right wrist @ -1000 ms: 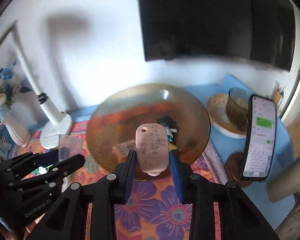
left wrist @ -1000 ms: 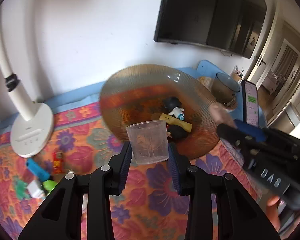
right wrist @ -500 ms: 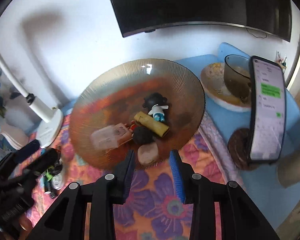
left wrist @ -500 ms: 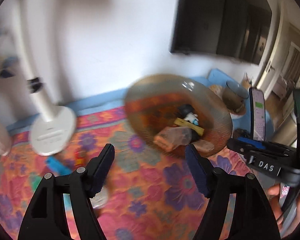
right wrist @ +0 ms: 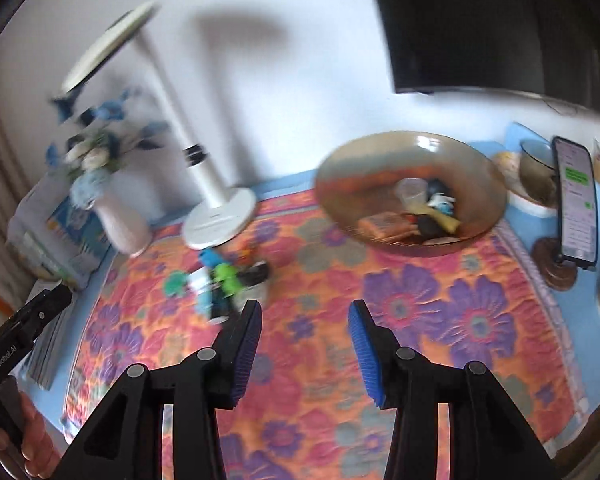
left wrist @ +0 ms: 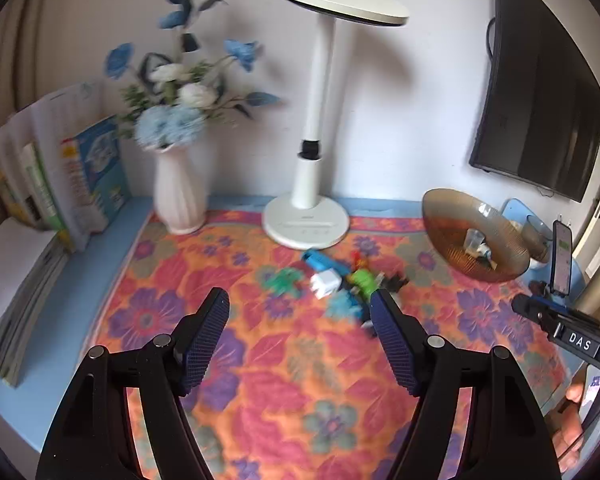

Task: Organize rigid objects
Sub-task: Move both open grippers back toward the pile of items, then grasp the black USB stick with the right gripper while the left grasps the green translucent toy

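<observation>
glossy ribbed glass bowl point(right wrist: 480, 184) — quilted cloth point(left wrist: 300, 360)

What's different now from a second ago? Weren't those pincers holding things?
Yes. The left gripper let go of the clear cup, the right gripper of a pinkish piece; the cup now sits in the brown glass bowl. Both swung away leftward with nothing in their jaws, the right ones opening, toward the small toys. Lamp, vase and phone stayed put.

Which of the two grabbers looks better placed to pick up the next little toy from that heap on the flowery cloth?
Probably the left gripper. Its wide, empty jaws point at the heap of small colourful toys, which lies just beyond its fingertips. The right gripper, empty with jaws opening, has the heap off to one side.
</observation>
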`<state>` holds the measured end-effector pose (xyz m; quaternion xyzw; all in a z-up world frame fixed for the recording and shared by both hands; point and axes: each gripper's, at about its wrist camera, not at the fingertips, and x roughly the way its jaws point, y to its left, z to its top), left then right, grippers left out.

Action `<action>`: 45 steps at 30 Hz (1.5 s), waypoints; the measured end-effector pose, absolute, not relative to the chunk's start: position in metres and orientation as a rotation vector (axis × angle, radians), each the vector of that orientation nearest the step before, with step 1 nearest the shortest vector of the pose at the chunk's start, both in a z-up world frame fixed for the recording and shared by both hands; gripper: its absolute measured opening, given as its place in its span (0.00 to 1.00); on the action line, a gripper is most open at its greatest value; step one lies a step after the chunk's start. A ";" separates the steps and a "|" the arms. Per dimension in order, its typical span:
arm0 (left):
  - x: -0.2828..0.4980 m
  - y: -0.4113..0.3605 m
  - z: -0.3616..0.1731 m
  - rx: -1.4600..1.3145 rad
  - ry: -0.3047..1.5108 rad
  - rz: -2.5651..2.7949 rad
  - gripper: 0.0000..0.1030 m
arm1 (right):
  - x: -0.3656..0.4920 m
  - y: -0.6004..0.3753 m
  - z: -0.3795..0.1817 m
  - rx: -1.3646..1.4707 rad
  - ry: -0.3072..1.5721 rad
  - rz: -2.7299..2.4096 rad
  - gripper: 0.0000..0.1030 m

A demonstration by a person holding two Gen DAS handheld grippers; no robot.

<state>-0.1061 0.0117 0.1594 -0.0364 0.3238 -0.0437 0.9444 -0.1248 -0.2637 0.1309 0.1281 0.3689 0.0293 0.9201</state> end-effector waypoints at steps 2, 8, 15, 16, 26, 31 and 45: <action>-0.114 0.019 0.156 -0.067 0.656 -0.082 0.69 | -0.132 -0.246 0.130 0.240 0.749 0.082 0.43; -0.116 0.032 0.157 -0.064 0.653 -0.061 0.69 | -0.135 -0.225 0.129 0.213 0.761 0.112 0.43; -0.090 0.036 0.130 -0.084 0.711 -0.051 0.69 | -0.123 -0.216 0.117 0.190 0.774 0.110 0.43; -0.086 0.035 0.125 -0.076 0.721 -0.053 0.69 | -0.119 -0.215 0.111 0.189 0.788 0.124 0.43; -0.011 0.035 0.046 -0.016 0.951 -0.130 0.69 | -0.059 -0.169 0.028 0.052 1.019 0.225 0.43; 0.030 0.024 0.030 0.051 0.978 -0.133 0.69 | -0.027 -0.162 0.016 0.053 1.030 0.217 0.43; 0.052 0.010 0.017 0.016 0.916 -0.226 0.39 | -0.012 -0.142 0.013 -0.032 0.948 0.200 0.24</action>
